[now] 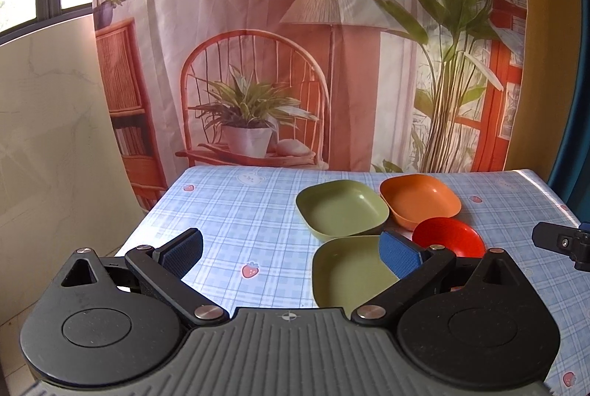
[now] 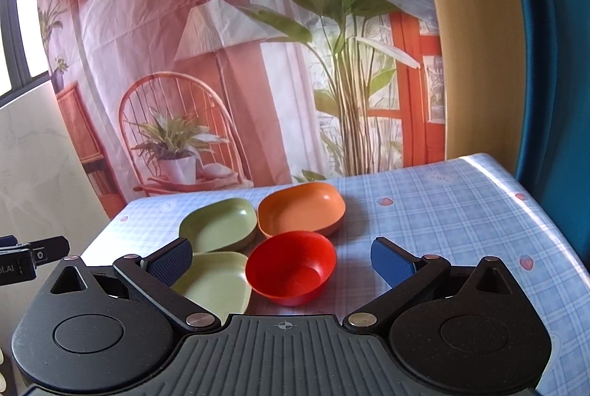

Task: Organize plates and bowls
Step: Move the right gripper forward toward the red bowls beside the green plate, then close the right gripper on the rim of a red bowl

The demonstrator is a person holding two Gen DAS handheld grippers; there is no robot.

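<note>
Four dishes sit close together on the table. A far green plate (image 1: pixel 343 211) (image 2: pixel 221 224), a near green plate (image 1: pixel 350 274) (image 2: pixel 217 285), an orange bowl (image 1: pixel 420 200) (image 2: pixel 300 208) and a red bowl (image 1: pixel 448 235) (image 2: pixel 291 267). My left gripper (image 1: pixel 291 252) is open and empty, held above the table's near left part; its right finger overlaps the near green plate in view. My right gripper (image 2: pixel 282 263) is open and empty, with the red bowl showing between its fingers, apart from them.
The table has a blue checked cloth (image 1: pixel 236 211) (image 2: pixel 442 211) with strawberry prints. A printed backdrop (image 1: pixel 295 45) hangs behind its far edge. A pale wall panel (image 1: pixel 55 138) stands at the left. The right gripper's tip (image 1: pixel 560 243) shows at the left view's right edge.
</note>
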